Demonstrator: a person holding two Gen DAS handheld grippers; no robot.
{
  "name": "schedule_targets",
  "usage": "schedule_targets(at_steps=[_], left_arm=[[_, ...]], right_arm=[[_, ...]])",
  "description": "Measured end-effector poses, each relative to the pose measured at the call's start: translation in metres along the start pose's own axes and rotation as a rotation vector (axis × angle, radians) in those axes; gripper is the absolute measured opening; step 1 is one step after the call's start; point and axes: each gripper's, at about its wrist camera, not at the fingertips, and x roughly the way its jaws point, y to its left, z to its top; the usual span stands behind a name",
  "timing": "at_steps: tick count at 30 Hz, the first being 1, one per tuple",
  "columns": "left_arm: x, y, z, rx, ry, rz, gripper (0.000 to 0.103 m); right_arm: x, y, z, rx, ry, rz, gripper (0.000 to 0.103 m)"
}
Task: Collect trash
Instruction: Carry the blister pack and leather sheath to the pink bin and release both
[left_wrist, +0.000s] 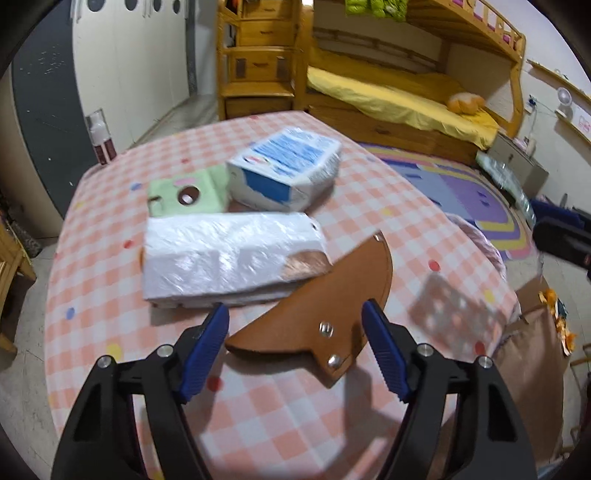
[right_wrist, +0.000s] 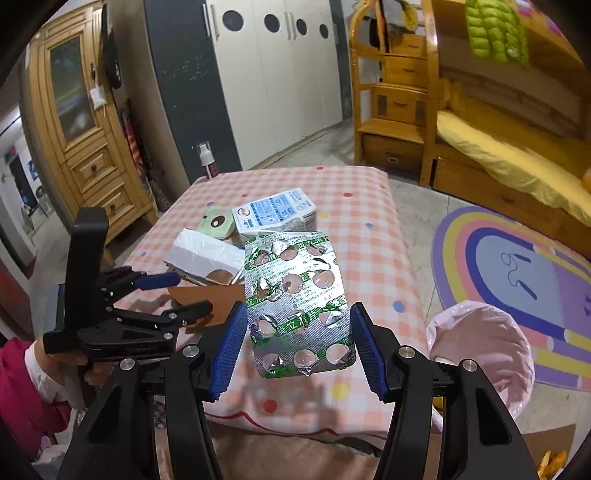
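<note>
Holding an emptied silver foil blister pack (right_wrist: 301, 306) in the right gripper (right_wrist: 298, 345)

Pads pinching its long edges; pink-lined bin (right_wrist: 484, 354) sits just right; left gripper (left_wrist: 295, 350) spread, empty.

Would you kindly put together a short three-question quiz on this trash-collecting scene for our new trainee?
1. True or false: the right gripper holds a used blister pack above the table.
2. Which item lies nearest the left gripper? A) the blue-and-white carton B) the brown leather piece C) the green box
3. Fill in: the white plastic-wrapped package partly rests on the ____ piece.

Key: 1 true; 2 B; 3 brown leather.
</note>
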Motion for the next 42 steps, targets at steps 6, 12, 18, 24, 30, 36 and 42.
schedule_targets(at_steps=[6,12,18,24,30,36,42], left_arm=[[-0.015,-0.031,-0.023,0.061,0.018,-0.059,0.072],[-0.012,-0.05,-0.021,0.076,-0.009,0.032,0.074],[0.003,-0.065,-0.02,0.155,0.005,0.062,0.063],[-0.008,-0.07,-0.022,0.133,-0.005,0.03,0.055],[-0.046,-0.083,-0.005,0.066,-0.103,-0.034,0.054],[-0.056,-0.11,0.009,0.083,-0.138,-0.052,0.053],[-0.049,-0.149,0.024,0.146,-0.138,-0.107,0.053]], right_arm=[[-0.009,-0.01,-0.008,0.045,-0.013,-0.012,0.058],[-0.016,-0.018,-0.014,0.073,-0.027,-0.015,0.058],[-0.029,-0.024,-0.019,0.086,-0.054,-0.02,0.058],[-0.034,-0.034,-0.023,0.12,-0.071,-0.023,0.058],[-0.045,-0.04,-0.024,0.132,-0.099,-0.042,0.058],[-0.059,-0.056,-0.03,0.168,-0.12,-0.079,0.057],[-0.075,-0.088,-0.045,0.223,-0.126,-0.17,0.058]])
